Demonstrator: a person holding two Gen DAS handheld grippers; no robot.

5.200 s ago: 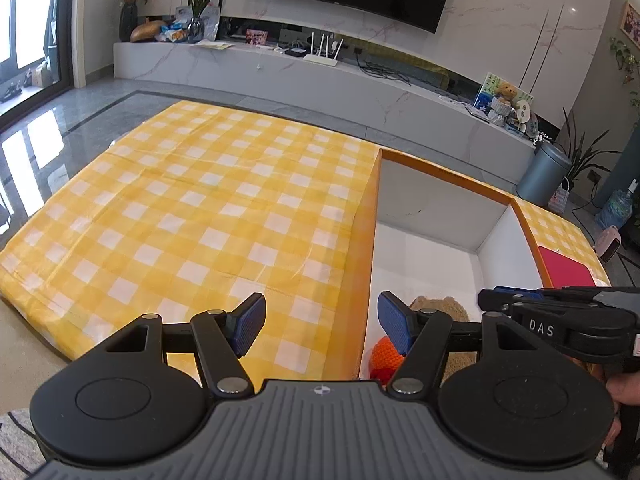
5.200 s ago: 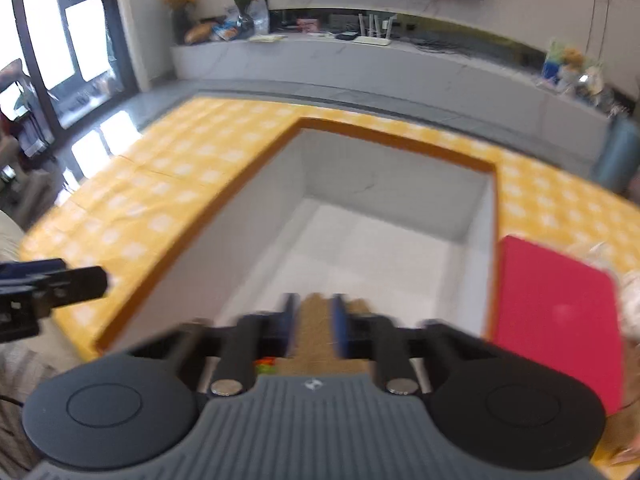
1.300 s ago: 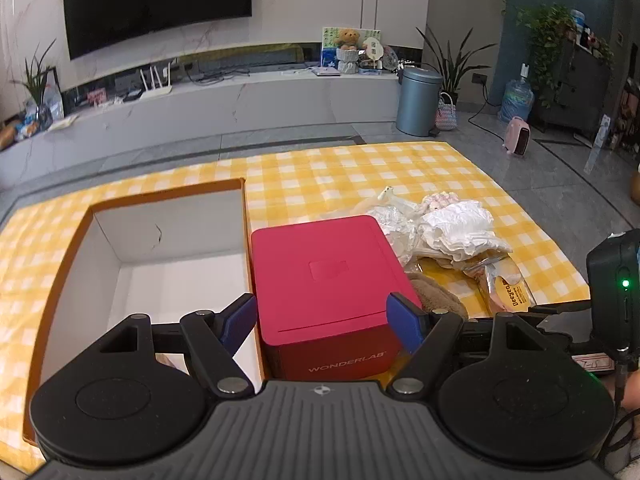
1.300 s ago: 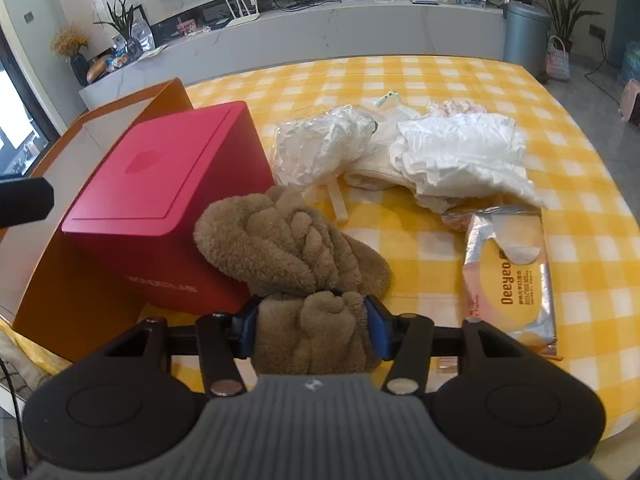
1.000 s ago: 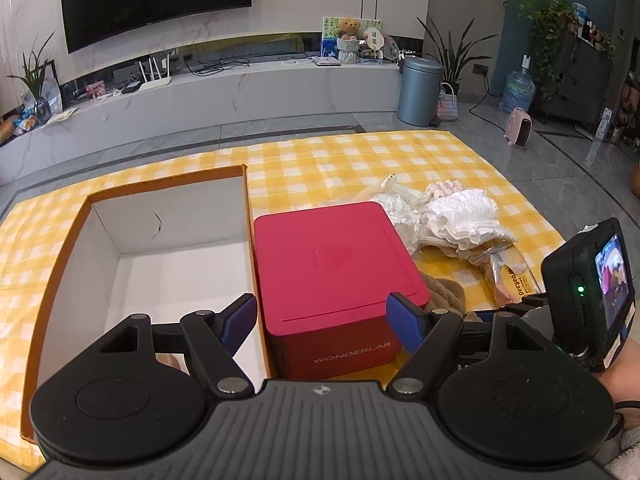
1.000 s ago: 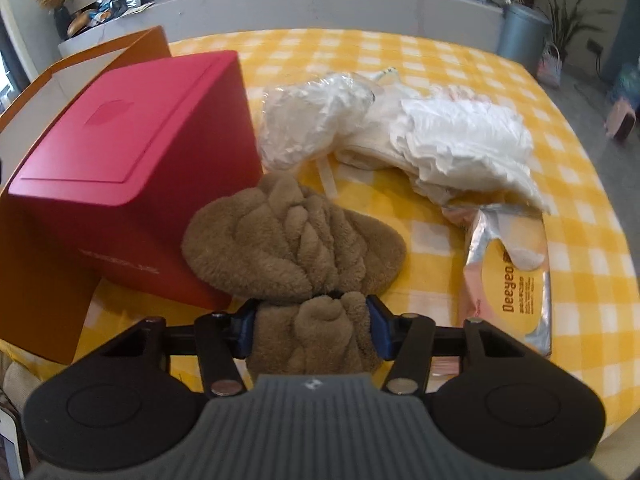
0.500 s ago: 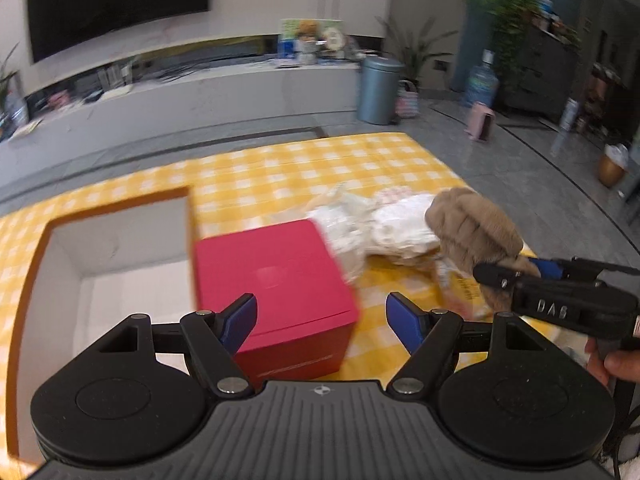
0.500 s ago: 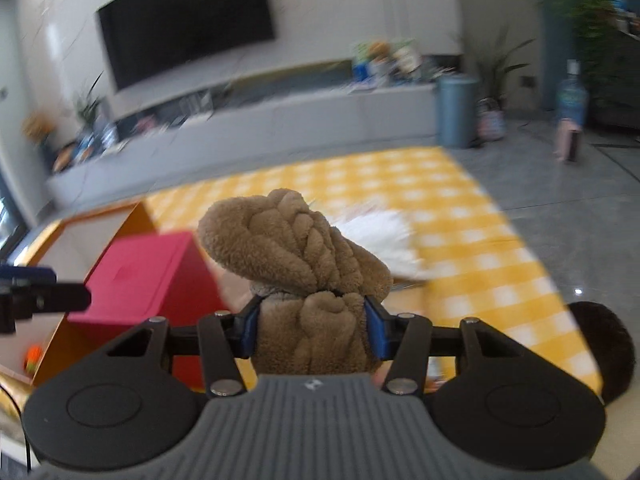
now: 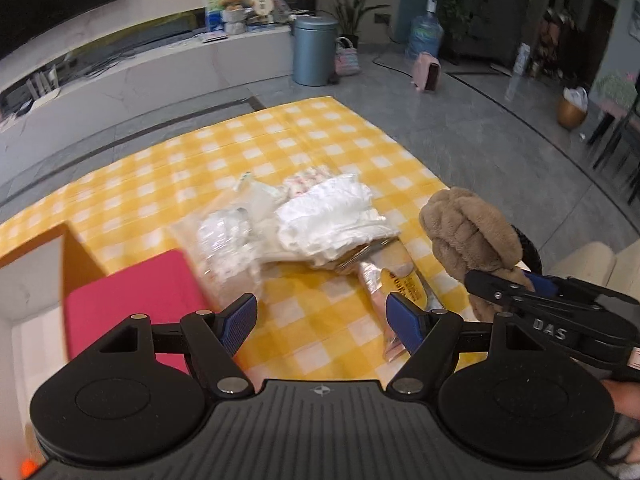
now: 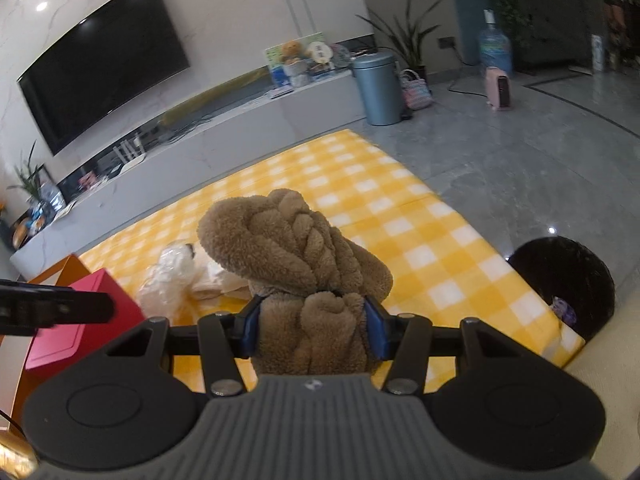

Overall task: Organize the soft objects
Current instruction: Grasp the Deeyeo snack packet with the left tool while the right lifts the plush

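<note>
Plush brown slipper (image 10: 296, 264) sits pinched between the blue pads (image 10: 252, 326) of the right gripper (image 10: 313, 326), its heel end squeezed in the jaws and its braided toe end bulging up and forward past them. Lifted clear of the yellow checked cloth (image 10: 400, 216), it hangs in the air over that cloth's right side. From the left wrist view the same slipper (image 9: 468, 236) appears right of the red box (image 9: 132, 300), gripped by the right gripper (image 9: 520, 284). Left gripper (image 9: 322, 320) has its jaws spread wide with nothing between them, hovering over the cloth just right of the red box. Beyond the box's right side lie a crinkled clear bag (image 9: 228, 236), a white ruffled fabric bundle (image 9: 332, 220) and a foil packet (image 9: 396, 284), all touching one another. An orange-rimmed open carton (image 9: 76, 248) stands against the box's left side.
</note>
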